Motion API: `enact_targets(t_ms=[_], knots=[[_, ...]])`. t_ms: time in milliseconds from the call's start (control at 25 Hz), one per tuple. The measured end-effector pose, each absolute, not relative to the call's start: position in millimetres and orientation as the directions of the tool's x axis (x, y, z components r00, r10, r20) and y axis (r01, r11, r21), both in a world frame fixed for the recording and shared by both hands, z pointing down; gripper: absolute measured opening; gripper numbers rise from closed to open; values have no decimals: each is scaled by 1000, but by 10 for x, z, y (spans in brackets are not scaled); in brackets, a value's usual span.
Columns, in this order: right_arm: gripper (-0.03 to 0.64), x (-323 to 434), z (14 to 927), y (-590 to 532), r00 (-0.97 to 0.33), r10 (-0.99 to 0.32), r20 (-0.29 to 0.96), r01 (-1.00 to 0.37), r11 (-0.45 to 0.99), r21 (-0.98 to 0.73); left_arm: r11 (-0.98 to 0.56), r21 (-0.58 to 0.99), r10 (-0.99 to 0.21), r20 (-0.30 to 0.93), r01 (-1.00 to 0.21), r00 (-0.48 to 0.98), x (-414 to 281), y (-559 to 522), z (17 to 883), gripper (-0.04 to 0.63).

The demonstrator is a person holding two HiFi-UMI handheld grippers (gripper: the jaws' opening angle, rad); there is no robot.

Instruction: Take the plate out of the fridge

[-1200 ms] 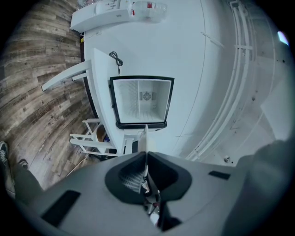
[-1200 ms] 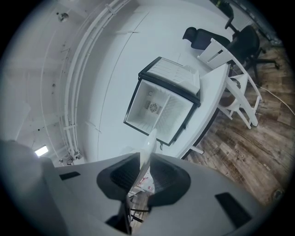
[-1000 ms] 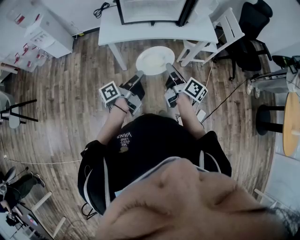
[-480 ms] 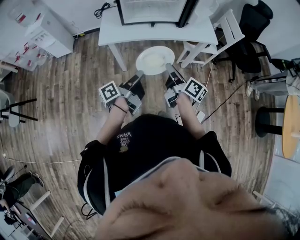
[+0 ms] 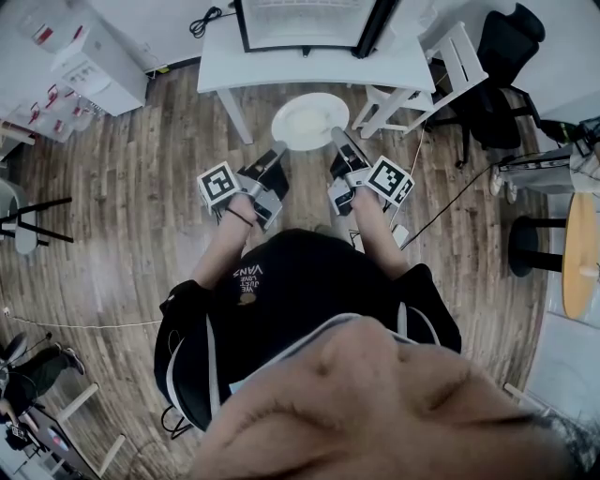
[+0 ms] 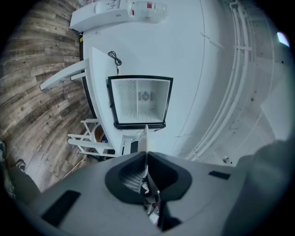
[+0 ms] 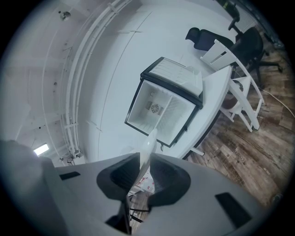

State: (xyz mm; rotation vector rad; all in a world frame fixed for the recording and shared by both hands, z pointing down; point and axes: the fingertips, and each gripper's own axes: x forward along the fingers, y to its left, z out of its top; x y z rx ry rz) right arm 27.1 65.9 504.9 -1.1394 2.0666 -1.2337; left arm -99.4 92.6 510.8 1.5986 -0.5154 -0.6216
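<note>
1. Tongs first: both are clamped on the plate [image 5: 309, 120]. My left gripper [image 5: 278, 150] pinches the rim on my left and my right gripper [image 5: 338, 137] pinches the opposite rim. In each gripper view the thin white edge runs straight between jaws pressed onto it.
2. That plate is already out of the mini fridge [image 5: 302, 21]. It hangs between my 2 tongs over the wooden floor [image 5: 141, 187], just short of the near edge of the white table [image 5: 309, 66] that carries the fridge. The fridge door [image 5: 373, 22] stands open, and the inside looks bare in both gripper views.
3. What could go wrong, as I judge it:
   - Each grip has only a narrow bite on a smooth rim, so pulling my hands apart or twisting 1 wrist could let the rim slide out and drop the plate to the floor.
   - Raising 1 hand above the other would tilt it, and anything lying on it would slip off.
   - Moving forward carelessly could knock the far rim on the table edge or on the white folding chair [image 5: 441, 56] beside it.
4. Hard to make out:
   - Whether the plate carries anything: its centre looks faintly yellowish, but I cannot tell.
   - How deep each bite goes, since the gripper bodies cover the rim from above.
   - The fridge's top, which the head view cuts off.
</note>
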Motion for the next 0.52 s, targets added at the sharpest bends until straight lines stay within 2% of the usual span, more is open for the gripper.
enact_targets(t_ms=[520], knots=[[74,271,5066,656,-540,-842,19,-412,245,-878,-116,993,-652,-100,31,752,-993,920,5112,29]])
